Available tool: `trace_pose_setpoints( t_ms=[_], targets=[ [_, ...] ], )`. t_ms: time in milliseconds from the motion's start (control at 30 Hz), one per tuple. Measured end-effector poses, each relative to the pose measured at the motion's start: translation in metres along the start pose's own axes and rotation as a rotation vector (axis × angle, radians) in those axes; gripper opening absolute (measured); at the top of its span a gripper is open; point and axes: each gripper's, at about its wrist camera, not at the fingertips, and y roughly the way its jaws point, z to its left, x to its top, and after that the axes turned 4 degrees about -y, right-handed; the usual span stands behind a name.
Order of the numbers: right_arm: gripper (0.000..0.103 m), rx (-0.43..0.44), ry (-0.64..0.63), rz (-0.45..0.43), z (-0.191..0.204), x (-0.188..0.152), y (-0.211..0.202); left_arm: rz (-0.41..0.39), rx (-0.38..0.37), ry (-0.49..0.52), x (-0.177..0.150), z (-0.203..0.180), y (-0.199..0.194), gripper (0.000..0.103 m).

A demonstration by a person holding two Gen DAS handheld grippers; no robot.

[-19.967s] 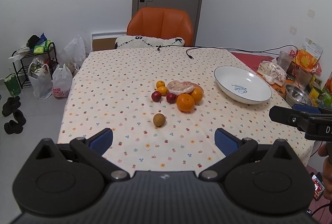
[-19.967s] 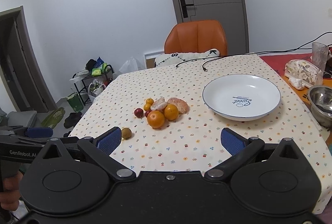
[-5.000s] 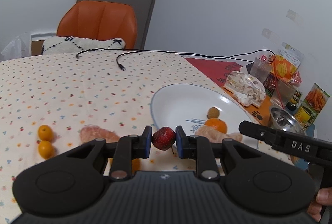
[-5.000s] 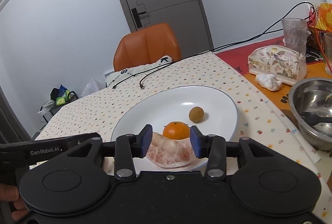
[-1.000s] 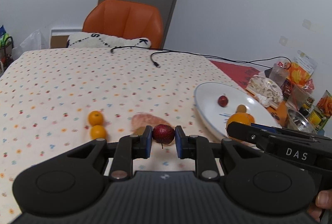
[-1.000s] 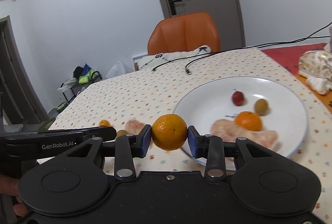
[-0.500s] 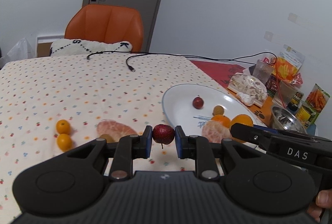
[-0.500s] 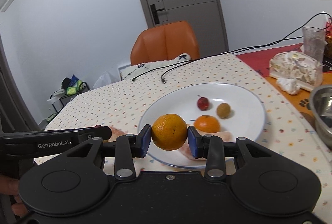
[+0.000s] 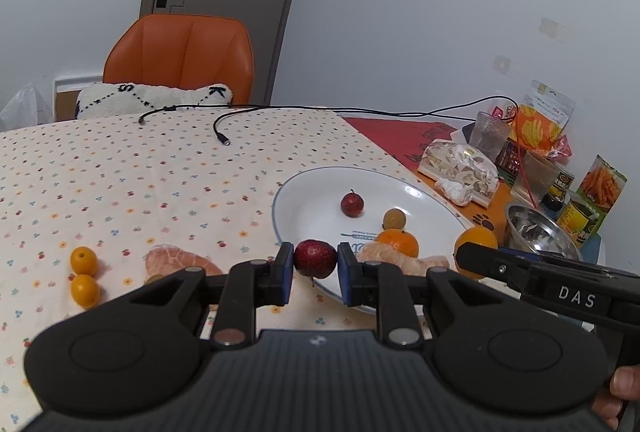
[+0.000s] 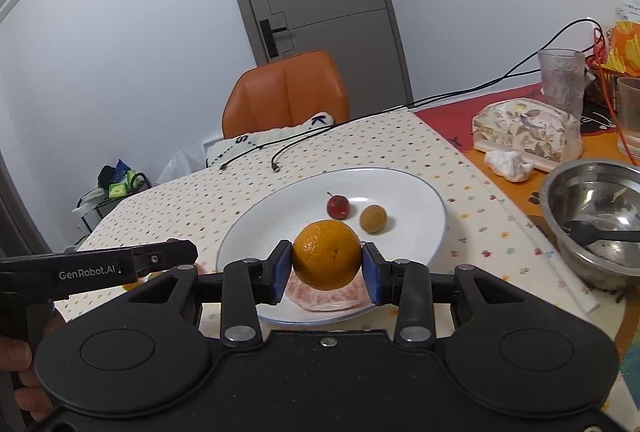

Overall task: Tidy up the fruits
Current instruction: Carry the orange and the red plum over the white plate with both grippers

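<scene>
Gripping a small red fruit [image 9: 315, 258] between its blue pads, the left gripper [image 9: 314, 266] hangs over the near-left rim of the white plate [image 9: 296, 191]; beside it the right gripper [image 10: 326, 270] clamps an orange [image 10: 326, 255] above the plate's front, over a peeled citrus piece [image 10: 328, 296], with a red fruit [image 10: 338, 207] and a brown fruit [image 10: 373, 218] lying further back on the plate

Black left gripper [image 9: 315, 268]; blue pads [image 9: 286, 272]; silver screws; "DAS" lettering.

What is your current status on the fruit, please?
Left claw shut on red fruit. Right claw shut on orange, over plate. Nothing blocking.
</scene>
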Motion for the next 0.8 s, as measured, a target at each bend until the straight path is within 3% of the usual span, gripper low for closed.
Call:
trace_pose_setpoints(
  t_ms=[800],
  targets=[
    [0.036,-0.044,0.032,0.021,-0.025,-0.003,0.02,0.035,-0.017,0.013,0.003,-0.012,0.036,0.021]
  ],
)
